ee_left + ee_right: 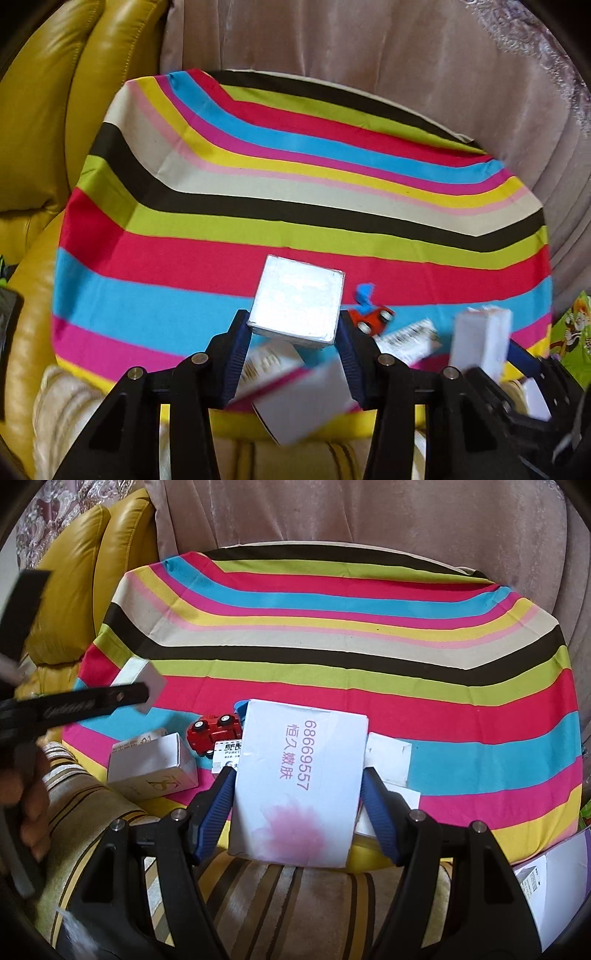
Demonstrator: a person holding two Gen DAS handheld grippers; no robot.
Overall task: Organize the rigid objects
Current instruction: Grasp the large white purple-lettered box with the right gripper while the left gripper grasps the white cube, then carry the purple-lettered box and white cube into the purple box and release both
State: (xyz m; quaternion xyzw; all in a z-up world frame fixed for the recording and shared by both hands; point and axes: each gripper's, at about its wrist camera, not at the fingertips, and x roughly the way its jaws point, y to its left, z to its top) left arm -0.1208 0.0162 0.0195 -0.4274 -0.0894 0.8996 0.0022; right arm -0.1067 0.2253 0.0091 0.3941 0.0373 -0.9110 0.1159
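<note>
The boxes below the left hand-held gripper (293, 325) were smeared by motion blur, their print unreadable. That gripper was clamped on a small silvery-white box (297, 306), lifted above the striped cloth (258, 206). The right hand-held gripper (299, 786) gripped a tall white box (295, 786) with pink print, hiding part of the red toy car (212, 733) behind it.

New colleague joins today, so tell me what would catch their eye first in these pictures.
First, the bright striped cloth covering the table. Then the silver box clamped in the left gripper, raised above the cloth's near edge, and the white box with pink print gripped by the right gripper. A red toy car lies among small boxes just left of it.
</note>
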